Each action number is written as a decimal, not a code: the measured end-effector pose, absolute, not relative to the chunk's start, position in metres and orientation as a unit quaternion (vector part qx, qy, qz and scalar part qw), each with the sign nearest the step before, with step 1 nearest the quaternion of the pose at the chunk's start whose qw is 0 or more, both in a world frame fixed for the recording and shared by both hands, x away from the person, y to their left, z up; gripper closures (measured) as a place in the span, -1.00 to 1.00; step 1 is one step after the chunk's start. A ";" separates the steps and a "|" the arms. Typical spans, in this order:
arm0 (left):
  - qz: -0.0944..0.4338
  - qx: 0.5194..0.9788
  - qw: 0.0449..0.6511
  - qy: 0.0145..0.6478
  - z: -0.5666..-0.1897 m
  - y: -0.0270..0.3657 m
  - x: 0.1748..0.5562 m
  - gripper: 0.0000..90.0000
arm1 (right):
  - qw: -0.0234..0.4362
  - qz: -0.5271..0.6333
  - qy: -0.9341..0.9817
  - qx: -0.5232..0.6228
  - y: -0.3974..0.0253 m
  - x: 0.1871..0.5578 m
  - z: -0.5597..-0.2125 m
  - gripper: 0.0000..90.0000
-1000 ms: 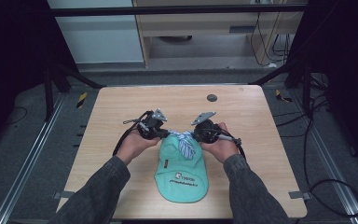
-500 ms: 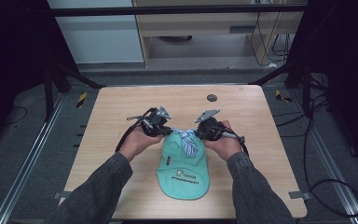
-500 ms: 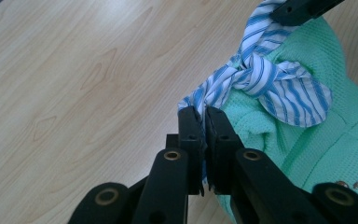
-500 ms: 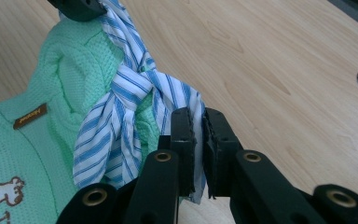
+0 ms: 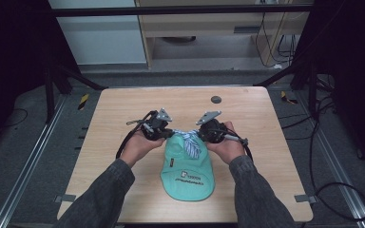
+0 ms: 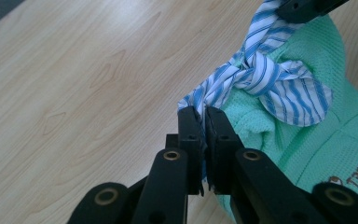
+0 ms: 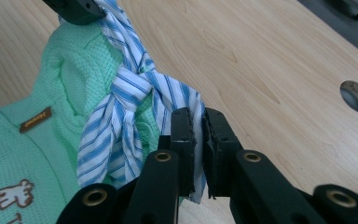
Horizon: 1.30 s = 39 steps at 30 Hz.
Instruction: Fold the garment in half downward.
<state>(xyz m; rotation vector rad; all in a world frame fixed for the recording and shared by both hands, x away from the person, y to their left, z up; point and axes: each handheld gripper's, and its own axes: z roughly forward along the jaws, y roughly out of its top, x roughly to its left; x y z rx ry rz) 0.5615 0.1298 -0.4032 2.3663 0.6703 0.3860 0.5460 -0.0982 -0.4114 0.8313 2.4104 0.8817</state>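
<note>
left gripper (image 6: 202, 116): clamped on striped strap (image 6: 265, 79) end, knot just beyond its tips | right gripper (image 7: 198, 122): clamped on the other end | green bib (image 5: 188, 168): flat on table (image 5: 119, 109), between and beneath both | risk: thin fabric slips out under pull, knot left loose

Our two hands held close together, both grippers clamped.
Our left gripper (image 6: 204, 116) and right gripper (image 7: 198, 121) each pinch striped cloth (image 6: 265, 77), jaws nearly closed; forearms seem angled inward.
</note>
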 end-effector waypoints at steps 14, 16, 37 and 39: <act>0.151 0.893 0.326 0.271 -0.399 0.138 0.568 0.92 | 0.236 0.325 0.869 0.288 -0.088 0.546 -0.405 0.86; 0.152 0.892 0.328 0.271 -0.399 0.136 0.570 0.91 | 0.237 0.325 0.869 0.288 -0.089 0.548 -0.405 0.86; 0.174 0.897 0.321 0.249 -0.381 0.121 0.567 0.92 | 0.249 0.337 0.857 0.299 -0.105 0.543 -0.395 0.85; 0.174 0.897 0.321 0.251 -0.381 0.122 0.568 0.92 | 0.248 0.337 0.858 0.297 -0.104 0.544 -0.395 0.85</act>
